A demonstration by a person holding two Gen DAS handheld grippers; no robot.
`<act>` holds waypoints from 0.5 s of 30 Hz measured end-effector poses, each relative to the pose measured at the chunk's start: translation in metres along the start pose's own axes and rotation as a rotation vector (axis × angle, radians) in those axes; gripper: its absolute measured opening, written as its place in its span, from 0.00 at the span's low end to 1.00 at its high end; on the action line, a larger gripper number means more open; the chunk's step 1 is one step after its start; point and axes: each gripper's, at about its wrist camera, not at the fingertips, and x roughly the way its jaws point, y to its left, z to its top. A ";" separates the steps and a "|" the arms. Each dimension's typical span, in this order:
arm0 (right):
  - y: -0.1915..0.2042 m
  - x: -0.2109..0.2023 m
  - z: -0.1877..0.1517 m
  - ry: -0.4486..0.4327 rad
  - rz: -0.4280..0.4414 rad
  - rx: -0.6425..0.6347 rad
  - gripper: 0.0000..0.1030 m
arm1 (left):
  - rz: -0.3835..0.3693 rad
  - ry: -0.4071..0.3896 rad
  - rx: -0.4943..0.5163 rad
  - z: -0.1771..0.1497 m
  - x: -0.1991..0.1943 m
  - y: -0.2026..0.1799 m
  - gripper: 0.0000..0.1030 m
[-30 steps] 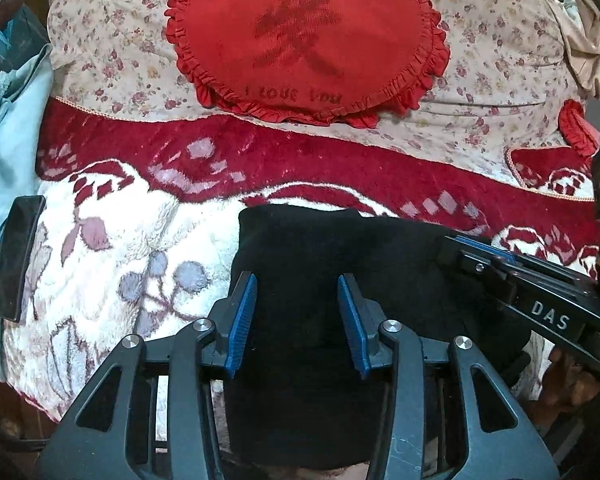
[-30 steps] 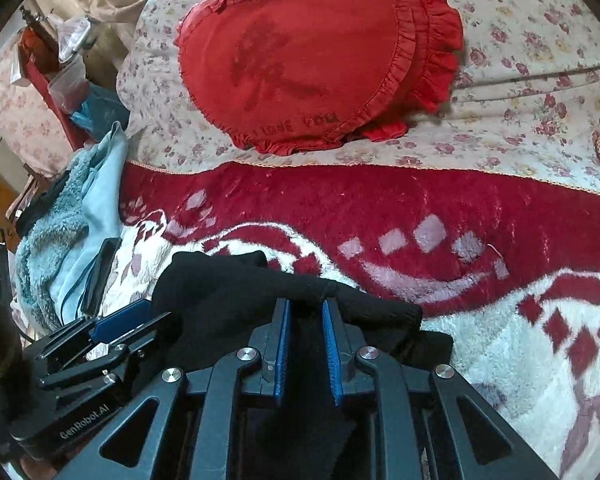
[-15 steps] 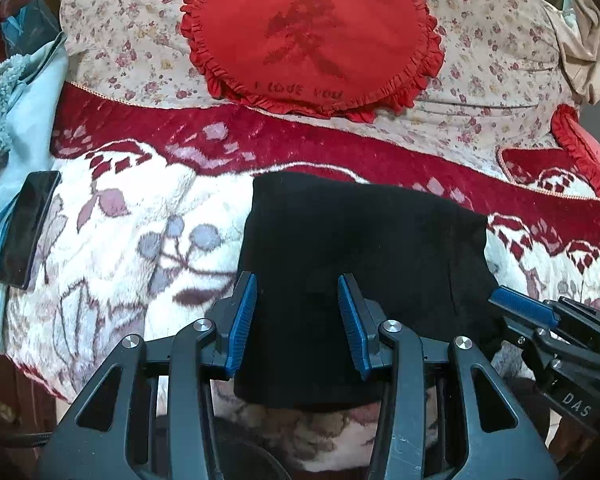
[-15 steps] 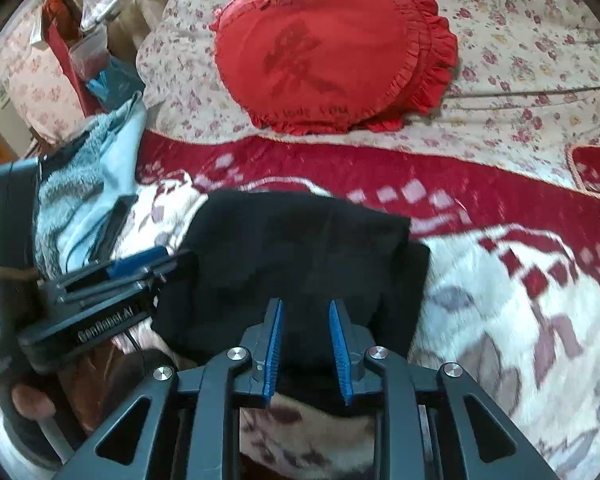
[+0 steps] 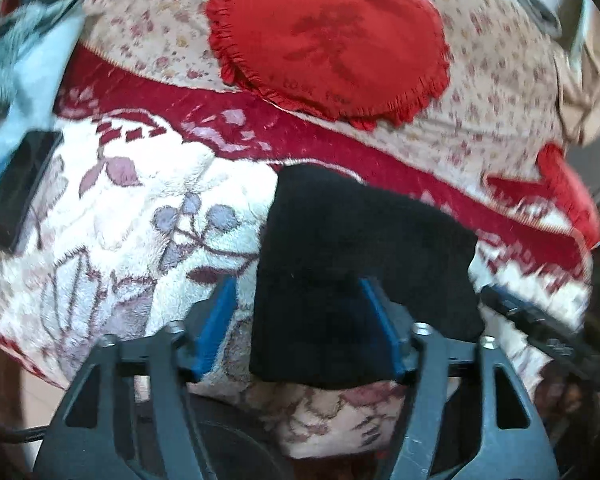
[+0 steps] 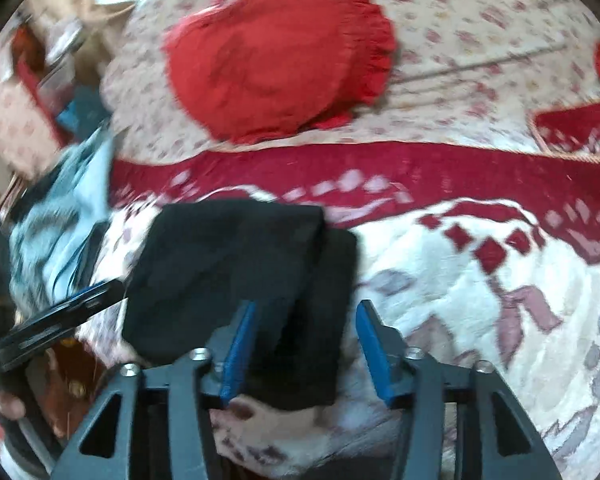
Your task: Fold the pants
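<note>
Black pants point(image 5: 360, 272), folded into a thick rectangular bundle, lie flat on the plush blanket point(image 5: 140, 216) near its front edge; in the right wrist view point(image 6: 240, 272) a second layer shows along the bundle's three o'clock side, offset from the top layer.

Left gripper point(image 5: 298, 324): jaws opening, wide apart, blue pads clear of the cloth; the pants' near corner lies between them, nothing held.

Right gripper point(image 6: 304, 344): jaws opening, wide, the bundle's near edge between the pads, not pinched.

Surroundings, left wrist view: red heart-shaped frilled cushion point(image 5: 332, 40) at twelve o'clock on the floral bedspread point(image 5: 492, 92); dark red band of the blanket between cushion and pants; black phone-like slab point(image 5: 18, 192) at nine o'clock beside pale blue clothing point(image 5: 36, 60); second red frilled cushion point(image 5: 568, 188) at three o'clock.

Obstructions: none on the pants. Each gripper shows at the other view's edge, beside the bundle. Both views are motion-blurred.
</note>
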 end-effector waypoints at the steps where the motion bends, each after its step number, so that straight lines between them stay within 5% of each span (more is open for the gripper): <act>1: -0.007 0.006 0.003 0.016 0.011 0.028 0.49 | -0.012 0.000 -0.020 0.002 0.002 0.004 0.68; 10: -0.020 0.055 0.011 0.081 0.188 0.194 0.65 | -0.063 0.098 -0.029 0.005 0.045 0.004 0.68; 15: -0.013 0.047 0.012 0.040 0.179 0.158 0.51 | -0.062 0.090 -0.033 0.007 0.045 0.000 0.61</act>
